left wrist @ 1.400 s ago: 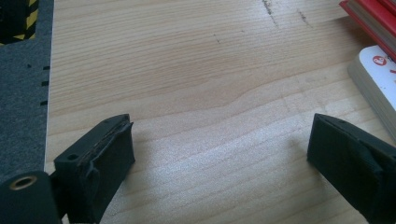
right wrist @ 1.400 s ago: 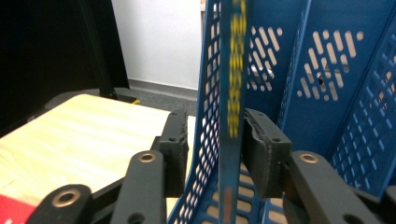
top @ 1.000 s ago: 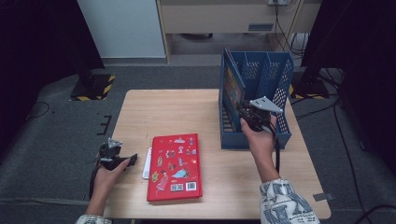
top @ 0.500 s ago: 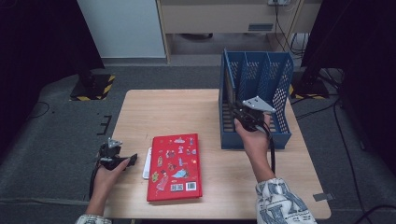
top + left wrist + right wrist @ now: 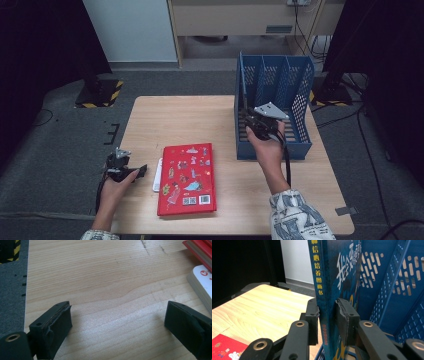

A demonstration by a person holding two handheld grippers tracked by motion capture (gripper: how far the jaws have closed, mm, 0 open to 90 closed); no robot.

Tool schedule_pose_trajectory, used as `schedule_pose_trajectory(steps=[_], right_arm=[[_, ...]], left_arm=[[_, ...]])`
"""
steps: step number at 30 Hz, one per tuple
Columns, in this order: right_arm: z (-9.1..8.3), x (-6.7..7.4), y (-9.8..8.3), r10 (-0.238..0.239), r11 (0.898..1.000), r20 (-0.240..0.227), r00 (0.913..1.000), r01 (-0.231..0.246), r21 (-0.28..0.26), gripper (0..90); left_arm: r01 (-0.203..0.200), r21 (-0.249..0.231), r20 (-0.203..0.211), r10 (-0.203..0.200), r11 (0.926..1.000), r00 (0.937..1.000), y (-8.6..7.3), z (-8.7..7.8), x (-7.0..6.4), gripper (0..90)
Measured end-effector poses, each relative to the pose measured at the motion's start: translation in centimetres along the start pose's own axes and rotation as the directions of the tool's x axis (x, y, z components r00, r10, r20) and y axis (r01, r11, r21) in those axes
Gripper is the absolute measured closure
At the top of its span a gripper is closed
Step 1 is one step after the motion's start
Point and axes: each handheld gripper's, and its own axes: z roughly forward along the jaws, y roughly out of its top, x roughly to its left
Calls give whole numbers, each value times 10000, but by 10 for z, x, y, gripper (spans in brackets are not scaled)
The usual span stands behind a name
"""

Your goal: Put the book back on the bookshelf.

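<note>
From the high view, the right gripper (image 5: 248, 121) reaches into the left end of the perforated blue plastic file rack (image 5: 300, 95) standing on the pale wooden table (image 5: 200, 120), while the left gripper (image 5: 135, 171) rests near the table's edge, well apart from the rack, just beside a glossy red picture book (image 5: 187, 178) lying flat. The left gripper view adds the table's fine wood grain between widely parted, empty black jaws. The right gripper view shows what the high view hides: an upright, thin blue hardcover book (image 5: 329, 275) with yellow lettering on its spine, in the rack's end compartment, its spine clamped between the rubbery pads.

Blue book (image 5: 329, 290), blue rack (image 5: 274, 80)
</note>
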Motion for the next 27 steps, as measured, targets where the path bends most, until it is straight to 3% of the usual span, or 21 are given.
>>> schedule_pose_trajectory(steps=[12, 19, 27], right_arm=[[3, 5, 4, 10, 9999, -88, 10000, -11, -120, 682], [-3, 1, -1, 150, 9998, -283, 9995, -153, -110, 507], [-19, 4, -19, 278, 9996, -856, 9959, -284, -59, 374]], left_arm=[[5, 0, -5, -5, 10000, 10000, 0, 0, 0, 62], [8, -2, -11, -8, 10000, 10000, 0, 0, 0, 61], [31, -32, -26, -31, 10000, 10000, -1, 0, 0, 55]])
